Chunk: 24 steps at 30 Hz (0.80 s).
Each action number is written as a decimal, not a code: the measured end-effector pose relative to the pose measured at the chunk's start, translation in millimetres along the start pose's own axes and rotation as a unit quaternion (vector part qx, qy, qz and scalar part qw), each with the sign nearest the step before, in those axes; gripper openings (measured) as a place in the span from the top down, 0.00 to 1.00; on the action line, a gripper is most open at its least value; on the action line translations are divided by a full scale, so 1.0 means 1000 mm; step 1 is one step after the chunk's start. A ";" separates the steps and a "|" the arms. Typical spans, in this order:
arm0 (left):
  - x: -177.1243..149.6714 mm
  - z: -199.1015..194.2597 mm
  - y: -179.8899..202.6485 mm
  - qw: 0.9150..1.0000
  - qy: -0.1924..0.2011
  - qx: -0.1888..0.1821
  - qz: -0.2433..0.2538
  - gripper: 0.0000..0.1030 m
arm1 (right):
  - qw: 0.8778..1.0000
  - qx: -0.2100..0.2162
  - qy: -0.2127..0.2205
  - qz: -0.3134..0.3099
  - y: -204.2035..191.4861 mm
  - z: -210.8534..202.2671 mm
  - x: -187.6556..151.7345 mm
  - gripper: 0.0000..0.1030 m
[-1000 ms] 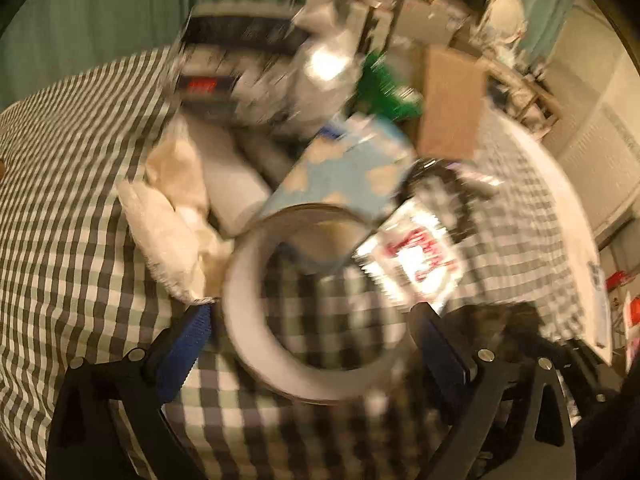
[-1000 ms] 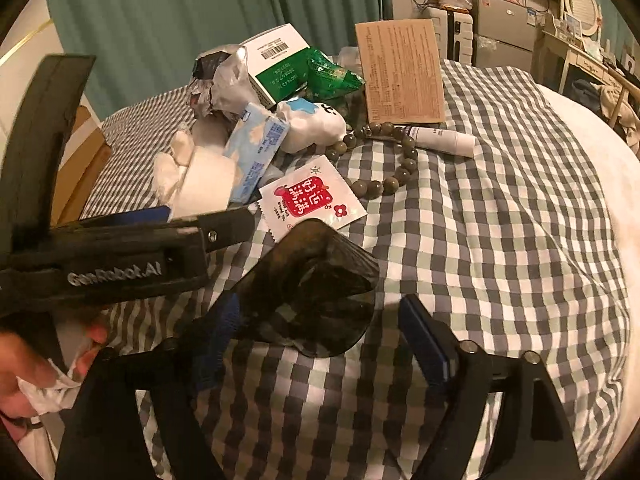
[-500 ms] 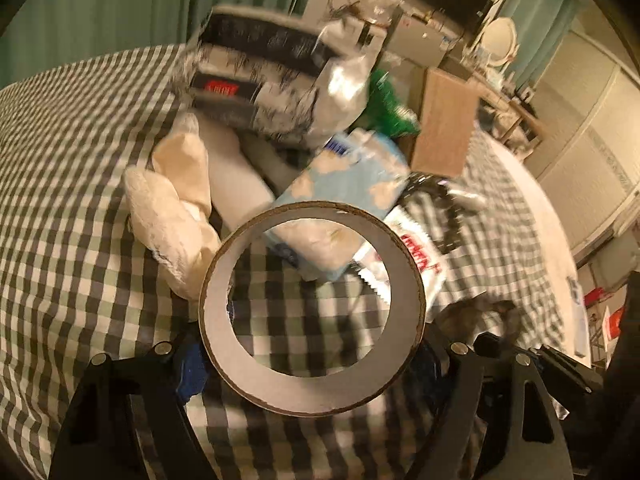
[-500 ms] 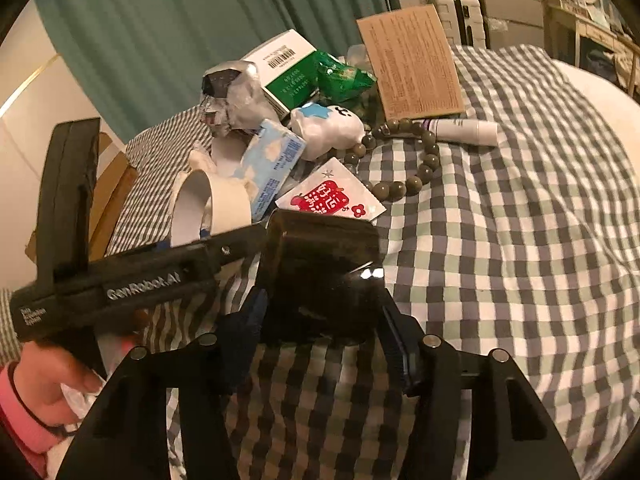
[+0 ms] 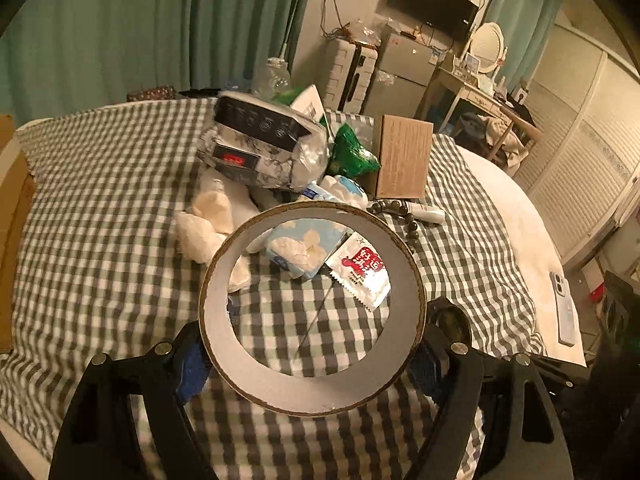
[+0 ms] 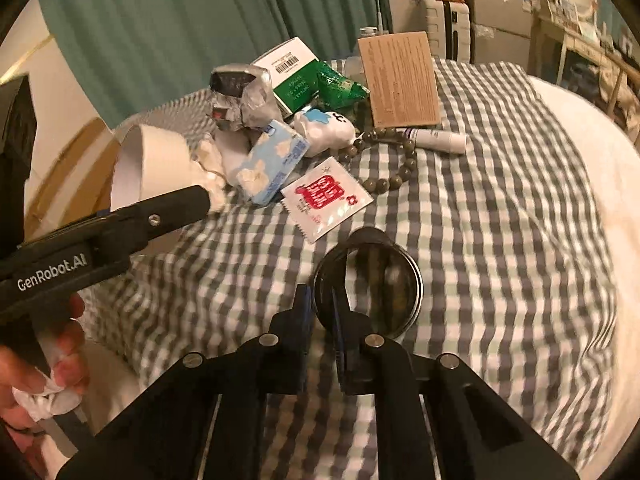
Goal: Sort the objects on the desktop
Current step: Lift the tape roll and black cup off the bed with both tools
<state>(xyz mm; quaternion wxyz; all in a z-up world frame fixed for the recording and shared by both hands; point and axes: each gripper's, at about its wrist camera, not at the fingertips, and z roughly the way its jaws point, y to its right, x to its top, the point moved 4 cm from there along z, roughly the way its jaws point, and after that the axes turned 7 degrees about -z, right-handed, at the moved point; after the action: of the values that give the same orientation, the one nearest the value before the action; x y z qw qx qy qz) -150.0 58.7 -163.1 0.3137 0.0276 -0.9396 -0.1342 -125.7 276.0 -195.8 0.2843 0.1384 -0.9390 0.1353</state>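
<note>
My left gripper [image 5: 312, 356] is shut on a white tape roll [image 5: 218, 320] and holds it above the checked cloth; the roll also shows in the right wrist view [image 6: 152, 164]. My right gripper [image 6: 320, 320] is shut on the rim of a round dark glass lid [image 6: 372, 284], lifted over the cloth. The lid shows at the right of the left wrist view [image 5: 452, 320]. A pile lies beyond: a red-and-white sachet [image 6: 326, 196], a blue tissue pack [image 6: 272, 164], a bead bracelet [image 6: 396, 160], a white tube [image 6: 438, 140].
A brown cardboard box [image 6: 400, 80], a green box [image 6: 296, 76], a green bag [image 6: 340, 88], a crumpled foil pack [image 6: 236, 96] and white cloth [image 5: 204, 224] crowd the far side. A phone [image 5: 564, 308] lies on the white surface at the right.
The left gripper has lifted the tape roll off the cloth and tipped it upright. The right gripper has closed on the dark lid and raised it.
</note>
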 end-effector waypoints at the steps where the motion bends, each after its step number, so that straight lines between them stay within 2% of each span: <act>1: 0.000 -0.002 0.001 1.000 0.003 0.000 -0.002 0.20 | 1.000 0.002 0.003 0.004 0.000 -0.004 -0.003 0.90; 4: -0.004 -0.012 0.001 1.000 0.007 0.001 -0.007 0.20 | 1.000 0.000 0.010 -0.001 -0.003 -0.017 -0.007 0.95; 9: -0.004 -0.031 0.005 1.000 0.018 0.000 -0.005 0.20 | 1.000 -0.006 0.022 -0.003 -0.009 -0.039 -0.003 0.95; 13: -0.005 -0.042 0.007 0.999 0.031 -0.007 -0.004 0.20 | 0.999 -0.032 0.035 -0.007 -0.011 -0.052 -0.003 0.94; 15: -0.008 -0.042 0.005 0.999 0.032 -0.007 -0.007 0.20 | 0.998 -0.050 0.044 0.005 -0.008 -0.056 -0.005 0.65; 16: -0.010 -0.041 0.003 0.999 0.030 -0.007 -0.008 0.20 | 0.997 -0.059 0.048 0.011 -0.006 -0.057 -0.006 0.35; 17: -0.012 -0.039 0.002 1.000 0.028 -0.006 -0.010 0.20 | 0.996 -0.064 0.054 0.013 -0.005 -0.058 -0.006 0.28; 19: -0.017 -0.033 -0.003 1.000 0.019 -0.001 -0.016 0.20 | 0.996 -0.059 0.067 0.011 -0.004 -0.058 -0.007 0.28; 24: -0.023 -0.013 -0.011 0.999 -0.007 0.007 -0.032 0.20 | 0.997 -0.068 0.035 0.000 -0.002 -0.031 -0.007 0.28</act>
<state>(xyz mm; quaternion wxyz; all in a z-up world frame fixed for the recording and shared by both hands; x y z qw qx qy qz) -124.3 47.6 -169.3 0.3028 0.0588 -0.9413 -0.1375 -103.8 285.8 -174.2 0.3257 0.1136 -0.9355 0.0763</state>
